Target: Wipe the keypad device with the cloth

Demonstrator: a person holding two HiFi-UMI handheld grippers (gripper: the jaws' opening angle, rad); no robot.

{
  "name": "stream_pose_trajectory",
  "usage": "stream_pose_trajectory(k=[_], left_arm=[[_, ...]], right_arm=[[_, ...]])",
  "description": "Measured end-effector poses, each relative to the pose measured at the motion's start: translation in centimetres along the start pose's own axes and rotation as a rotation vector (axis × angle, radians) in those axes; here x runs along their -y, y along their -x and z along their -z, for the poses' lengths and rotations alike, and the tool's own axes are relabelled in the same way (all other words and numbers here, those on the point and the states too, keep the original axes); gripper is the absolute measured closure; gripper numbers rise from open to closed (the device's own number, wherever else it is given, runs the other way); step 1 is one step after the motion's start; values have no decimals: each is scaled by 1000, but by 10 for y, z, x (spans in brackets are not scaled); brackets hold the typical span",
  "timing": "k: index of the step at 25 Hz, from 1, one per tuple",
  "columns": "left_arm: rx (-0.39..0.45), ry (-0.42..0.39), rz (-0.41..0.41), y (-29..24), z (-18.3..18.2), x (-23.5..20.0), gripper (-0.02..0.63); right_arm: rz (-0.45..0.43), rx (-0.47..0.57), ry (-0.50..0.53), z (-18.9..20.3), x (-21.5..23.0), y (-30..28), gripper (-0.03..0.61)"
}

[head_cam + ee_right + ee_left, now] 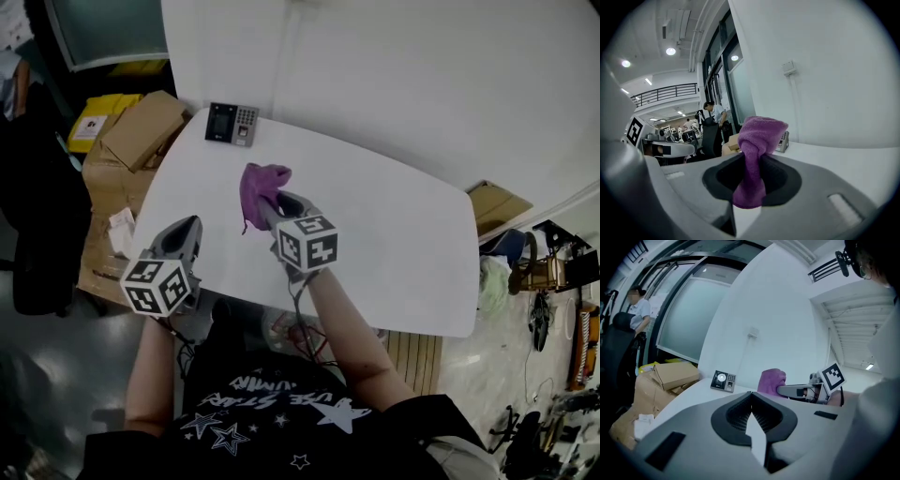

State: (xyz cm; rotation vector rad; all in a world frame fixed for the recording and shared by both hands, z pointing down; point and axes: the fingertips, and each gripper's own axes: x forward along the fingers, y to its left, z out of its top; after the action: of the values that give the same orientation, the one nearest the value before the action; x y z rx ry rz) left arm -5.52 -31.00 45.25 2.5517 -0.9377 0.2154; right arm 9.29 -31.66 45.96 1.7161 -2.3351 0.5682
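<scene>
The keypad device (pixel 232 124) stands at the far left corner of the white table (pixel 394 244), against the wall; it also shows as the keypad device (pixel 723 380) and, partly behind the cloth, the keypad device (pixel 783 141). A purple cloth (pixel 260 190) hangs bunched from my right gripper (pixel 272 208), which is shut on it above the table's middle. In the right gripper view the purple cloth (pixel 755 154) fills the gap between the jaws. My left gripper (pixel 189 226) hovers over the table's near left edge, shut and holding nothing; its jaws meet in the left gripper view (pixel 751 414).
Cardboard boxes (pixel 131 136) and a yellow box (pixel 98 117) sit on the floor left of the table. A white wall (pixel 403 66) runs behind the table. A person (pixel 636 310) stands far off to the left. Clutter and cables (pixel 544 281) lie at the right.
</scene>
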Motion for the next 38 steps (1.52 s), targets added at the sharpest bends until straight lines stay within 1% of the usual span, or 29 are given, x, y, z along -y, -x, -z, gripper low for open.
stream_pose_trajectory(k=[7,12,19,24,28,34,38], left_arm=[[32,2,-48,37,27,48,606],[51,20,-96,66,47,76,606],[78,19,-147,99,59,111,606],[78,19,-163,114,65,119,606],[82,19,-166,118,68,118,606],[64,-30,-152,132,82,128,606],[56,4,-165,159,97,128,606]], right_arm=[[-50,7,20,22,-11,53,486],[-92,8,32,37,-19,86,486],[-141,13,29,47,-26,120,486],[-162,7,37,52,-35,130,486],[-159,6,50,52,-39,132,486],[-160,-10,53,61,-52,138,486],[-161,-21,40,75,-70,149,486]])
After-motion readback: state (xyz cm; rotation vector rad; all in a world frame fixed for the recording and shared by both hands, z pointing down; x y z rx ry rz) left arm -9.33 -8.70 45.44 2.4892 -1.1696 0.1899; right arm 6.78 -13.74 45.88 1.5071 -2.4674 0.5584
